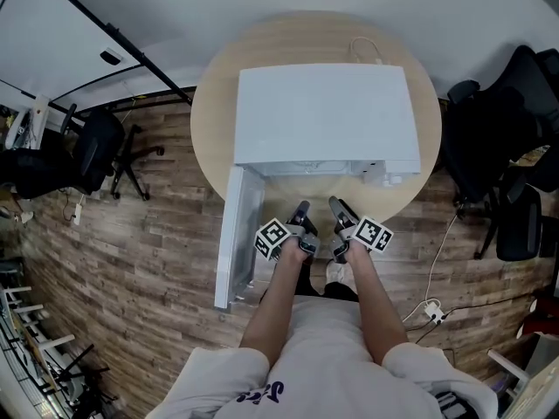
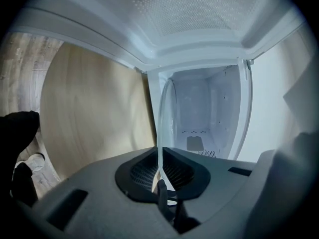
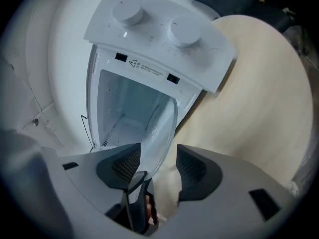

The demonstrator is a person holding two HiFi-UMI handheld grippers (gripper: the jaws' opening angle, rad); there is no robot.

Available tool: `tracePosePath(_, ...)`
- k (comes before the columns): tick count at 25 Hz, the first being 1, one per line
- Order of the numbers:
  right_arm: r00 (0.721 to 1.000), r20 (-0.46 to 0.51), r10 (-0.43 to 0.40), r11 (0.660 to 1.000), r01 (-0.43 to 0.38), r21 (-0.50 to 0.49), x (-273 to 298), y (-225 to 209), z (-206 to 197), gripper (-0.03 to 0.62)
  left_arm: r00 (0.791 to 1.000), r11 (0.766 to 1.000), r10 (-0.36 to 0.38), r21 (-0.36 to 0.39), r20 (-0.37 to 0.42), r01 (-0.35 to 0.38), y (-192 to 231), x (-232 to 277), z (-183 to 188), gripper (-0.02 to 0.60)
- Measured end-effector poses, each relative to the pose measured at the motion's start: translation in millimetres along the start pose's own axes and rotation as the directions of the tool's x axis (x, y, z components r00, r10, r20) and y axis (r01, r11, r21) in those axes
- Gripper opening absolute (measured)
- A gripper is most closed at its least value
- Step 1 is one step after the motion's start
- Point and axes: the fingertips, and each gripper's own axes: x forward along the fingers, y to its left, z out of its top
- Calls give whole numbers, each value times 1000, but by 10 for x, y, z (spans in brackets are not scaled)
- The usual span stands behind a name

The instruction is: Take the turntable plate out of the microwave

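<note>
The clear glass turntable plate [image 2: 161, 133] stands on edge in front of the microwave's empty cavity [image 2: 199, 113]. My left gripper [image 2: 160, 159] is shut on the plate's rim, its pads [image 2: 142, 171] pinching the thin glass. In the right gripper view the plate [image 3: 160, 129] rises between the jaws of my right gripper [image 3: 158, 164], which stand wide apart; the glass lies close to the left pad [image 3: 122, 166] and is not pressed. In the head view both grippers, left [image 1: 301, 212] and right [image 1: 339, 208], hover side by side before the white microwave [image 1: 323, 116]; the glass does not show there.
The microwave door [image 1: 238, 234] hangs open to the left, beside my left gripper. The microwave sits on a round wooden table [image 1: 210, 120]. Its panel with two knobs [image 3: 159, 31] is at the right. Office chairs [image 1: 96, 151] [image 1: 507, 138] stand on both sides, and a cable with a plug strip [image 1: 432, 311] lies on the floor.
</note>
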Motion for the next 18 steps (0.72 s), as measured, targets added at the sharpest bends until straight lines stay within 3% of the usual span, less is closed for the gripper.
tracePosePath(6,986,69,153,975,-162,155,155,35,-70,225,1000,1000,-9,-13,-30,8,24,-200,-177,38)
tracePosePath(10,991,97,98,979,-113,168,170,-184,-49,225,998,999,-36,-30,-41,35,31,-335,-246,38)
tracePosePath(12,986,120,118,974,-138,180,229,-229,3,225,998,999,-43,-28,-42,42,19,-390,-242,38)
tracePosePath(18,937,243,250,903,-316,290,376,-184,166,216,998,999,-45,-27,-36,44,10,-485,-254,38)
